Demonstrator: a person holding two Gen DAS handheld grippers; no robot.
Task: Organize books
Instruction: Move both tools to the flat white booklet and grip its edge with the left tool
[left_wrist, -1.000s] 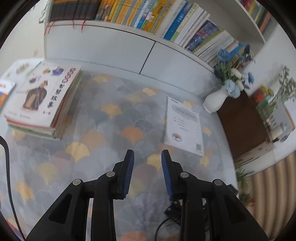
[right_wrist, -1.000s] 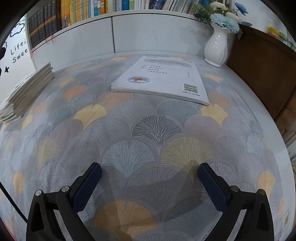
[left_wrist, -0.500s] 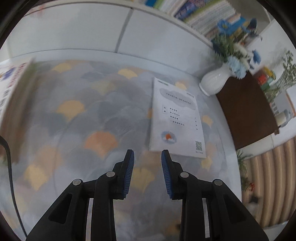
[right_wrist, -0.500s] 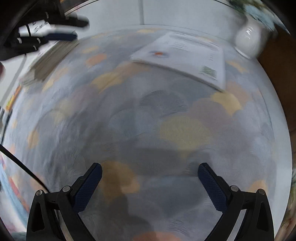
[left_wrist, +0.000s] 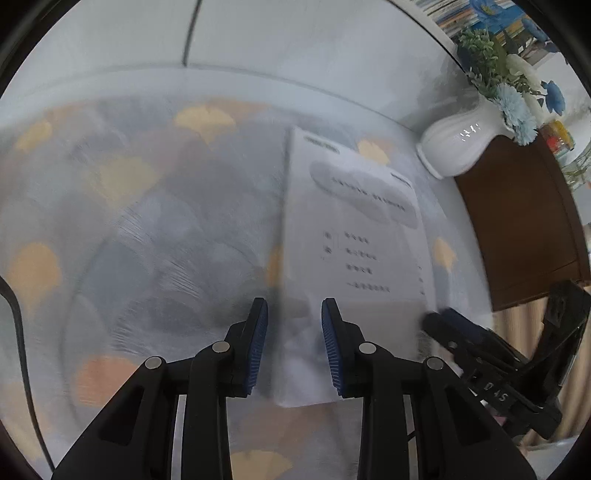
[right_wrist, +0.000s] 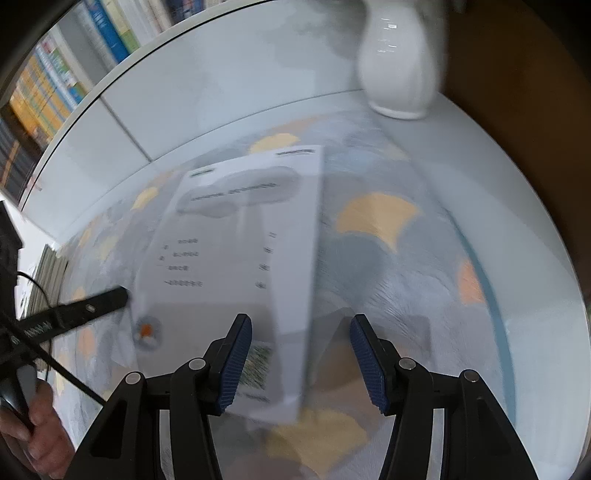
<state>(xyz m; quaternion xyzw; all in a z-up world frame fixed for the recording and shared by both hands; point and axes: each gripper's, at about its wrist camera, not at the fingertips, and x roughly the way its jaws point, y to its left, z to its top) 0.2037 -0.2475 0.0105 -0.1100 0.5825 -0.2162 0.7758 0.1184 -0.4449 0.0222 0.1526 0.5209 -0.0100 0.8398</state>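
Observation:
A thin white book (left_wrist: 351, 240) lies flat on the patterned tablecloth (left_wrist: 147, 221). My left gripper (left_wrist: 293, 347) hovers over the book's near left corner, its blue pads a narrow gap apart with nothing pressed between them. My right gripper (right_wrist: 301, 363) stands over the near right edge of the white book (right_wrist: 240, 240); its jaws are closing, and the edge shows in the gap below them, not pinched. Each gripper appears in the other's view: the right gripper (left_wrist: 461, 336) and the left gripper (right_wrist: 92, 306). Both views are blurred by motion.
A white vase (left_wrist: 454, 147) with blue flowers stands beyond the book, by a brown cabinet (left_wrist: 524, 221). White cupboard doors (right_wrist: 184, 92) back the table under a shelf of books (right_wrist: 44, 92). A stack of books (right_wrist: 48, 273) sits at far left. A person's hand (right_wrist: 40, 435) shows low left.
Both grippers have swung over to the white book and come down close to it. The right jaws have narrowed from wide open. The stack of books has left the left wrist view.

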